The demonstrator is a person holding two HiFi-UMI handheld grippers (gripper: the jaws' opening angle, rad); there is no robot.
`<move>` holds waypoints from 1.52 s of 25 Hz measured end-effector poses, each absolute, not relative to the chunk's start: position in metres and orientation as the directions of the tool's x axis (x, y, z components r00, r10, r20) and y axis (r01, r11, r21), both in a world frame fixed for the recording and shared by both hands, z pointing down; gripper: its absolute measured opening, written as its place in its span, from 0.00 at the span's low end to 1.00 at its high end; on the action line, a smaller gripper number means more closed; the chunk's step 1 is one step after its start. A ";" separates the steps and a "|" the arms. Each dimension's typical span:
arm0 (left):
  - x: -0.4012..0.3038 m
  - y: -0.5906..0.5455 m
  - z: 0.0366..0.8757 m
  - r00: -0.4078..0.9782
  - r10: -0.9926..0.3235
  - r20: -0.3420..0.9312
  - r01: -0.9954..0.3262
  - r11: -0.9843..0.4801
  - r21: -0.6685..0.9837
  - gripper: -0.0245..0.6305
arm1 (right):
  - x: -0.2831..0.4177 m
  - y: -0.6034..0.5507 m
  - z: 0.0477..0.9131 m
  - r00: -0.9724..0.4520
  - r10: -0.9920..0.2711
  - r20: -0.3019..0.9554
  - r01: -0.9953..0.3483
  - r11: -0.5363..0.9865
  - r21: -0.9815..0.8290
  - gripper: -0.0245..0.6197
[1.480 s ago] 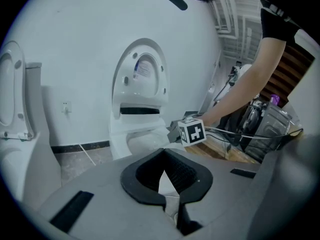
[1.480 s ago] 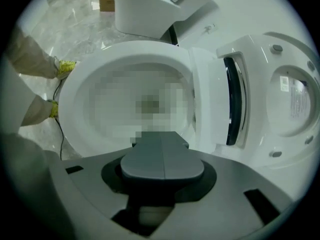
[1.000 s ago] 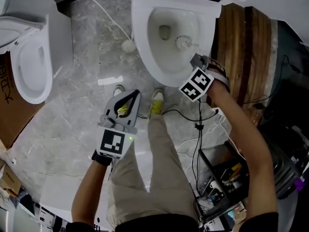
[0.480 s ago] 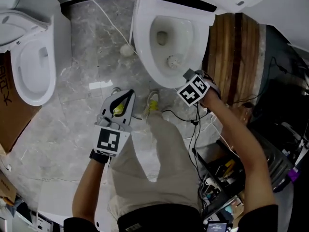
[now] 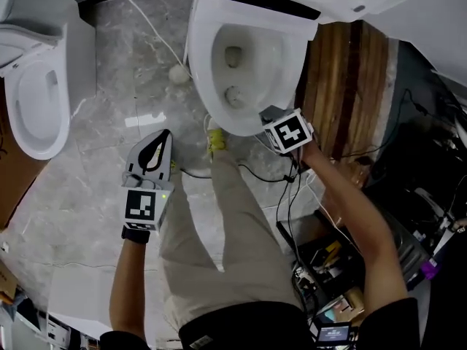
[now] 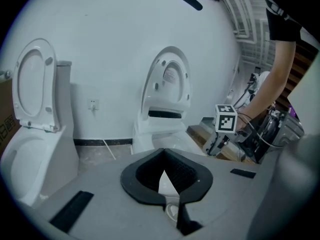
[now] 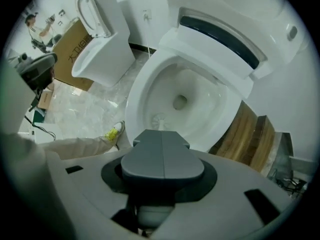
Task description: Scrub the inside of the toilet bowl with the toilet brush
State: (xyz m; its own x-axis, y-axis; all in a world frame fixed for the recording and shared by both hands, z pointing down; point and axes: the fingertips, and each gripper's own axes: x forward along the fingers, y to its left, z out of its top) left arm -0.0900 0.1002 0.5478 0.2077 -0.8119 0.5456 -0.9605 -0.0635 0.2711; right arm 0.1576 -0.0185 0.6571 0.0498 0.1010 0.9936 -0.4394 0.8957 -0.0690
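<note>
- The right gripper [image 7: 161,149] has its two grey pads squeezed flat together along the seam. It's clamped on the handle of the white round-headed toilet brush [image 7: 160,120]. The handle itself is buried under the pads, and only the bristle head pokes out just past the tips.
- That head sits against the near-left inner wall of the white ceramic toilet bowl [image 7: 134,101], short of the drain hole further in.
- imo this is the scrub itself, so grip tight enough that the handle can't spin. Lean the bristles into the porcelain instead of skating over it, then work round the wall, under the rim and down toward the drain.
- The gripper body hangs right over the front rim, so I'd tip the wrist rather than drop the hand, or it'll bang the porcelain.
- The person's yellow-green shoe [image 5: 215,138] is right at the base of the bowl, so slow strokes and no flicking.
- The left gripper [image 6: 163,171] has its curved black fingers meeting at the tips with nothing inside. It's off to the side over the grey marble floor [image 5: 102,188], well apart from the bowl, and fine left there.
</note>
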 end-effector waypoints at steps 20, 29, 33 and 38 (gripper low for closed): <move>0.012 0.007 0.536 0.213 -0.821 0.531 -0.950 -0.047 0.308 0.06 | 0.108 -0.085 0.652 -0.212 0.105 0.972 -0.277 0.947 -0.162 0.29; 0.005 0.007 0.539 0.180 -0.815 0.551 -0.956 -0.013 0.293 0.06 | 0.073 -0.152 0.668 -0.271 -0.049 0.961 -0.366 0.929 -0.056 0.29; 0.010 0.008 0.539 0.185 -0.812 0.554 -0.955 -0.015 0.296 0.06 | 0.076 -0.172 0.673 -0.237 -0.121 0.964 -0.301 0.953 0.046 0.29; 0.016 0.005 0.539 0.197 -0.813 0.549 -0.956 -0.033 0.293 0.06 | 0.090 -0.189 0.680 -0.184 -0.188 0.965 -0.248 0.959 0.139 0.29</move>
State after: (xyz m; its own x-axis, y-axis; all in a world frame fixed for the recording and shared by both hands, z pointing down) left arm 0.0161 0.0050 0.5393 0.1965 -0.8125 0.5488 -0.9556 -0.0335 0.2926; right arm 0.0897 -0.1892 0.6797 -0.1843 -0.1876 0.9648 -0.2482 0.9587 0.1390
